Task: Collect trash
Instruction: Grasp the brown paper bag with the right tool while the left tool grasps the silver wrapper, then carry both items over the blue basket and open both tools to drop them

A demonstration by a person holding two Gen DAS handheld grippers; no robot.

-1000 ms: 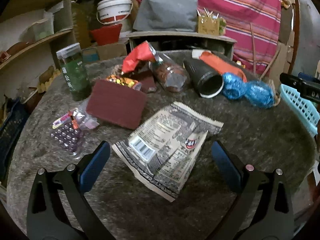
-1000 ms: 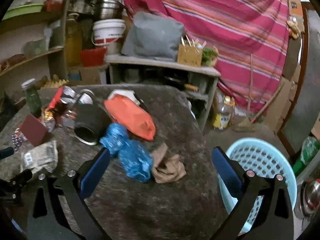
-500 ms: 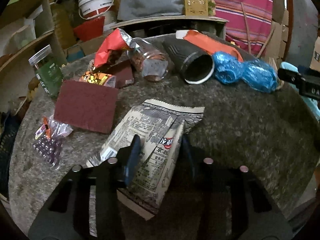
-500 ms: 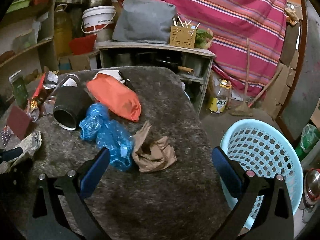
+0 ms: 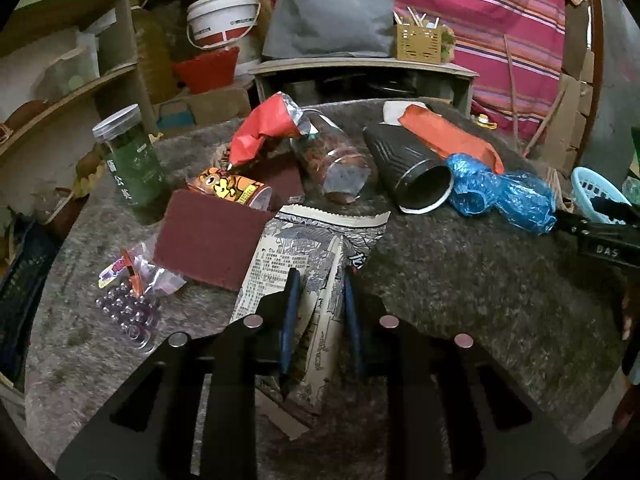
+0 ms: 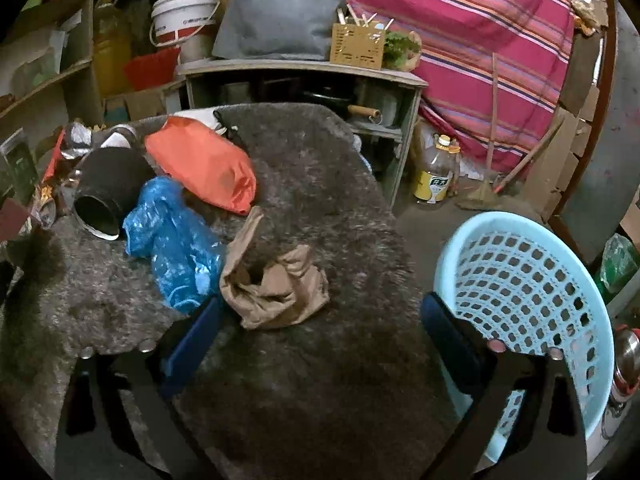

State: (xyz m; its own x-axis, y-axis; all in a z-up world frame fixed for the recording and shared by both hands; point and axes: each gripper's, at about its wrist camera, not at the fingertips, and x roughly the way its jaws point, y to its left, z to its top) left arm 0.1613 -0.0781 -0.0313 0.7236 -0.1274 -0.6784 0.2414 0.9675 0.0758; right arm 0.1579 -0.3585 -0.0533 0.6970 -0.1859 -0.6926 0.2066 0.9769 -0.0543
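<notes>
My left gripper is closing on the printed snack wrapper, which lies flat on the grey surface right in front of me. A raised fold of the wrapper stands between the blue pads, and they look to be just pinching it. The wrapper's long axis runs away from me, roughly in line with the fingers, so I hold it by its near end.

My right gripper is wide, its jaws just beginning to close, with nothing held. The crumpled brown paper sits just ahead between the two fingers, closer to the left one, with the blue plastic bag touching it on the left.

The pale blue basket stands off the surface's right edge, beside my right gripper and well apart from my left. I judge the wrapper must travel right, across the surface, to reach it.
</notes>
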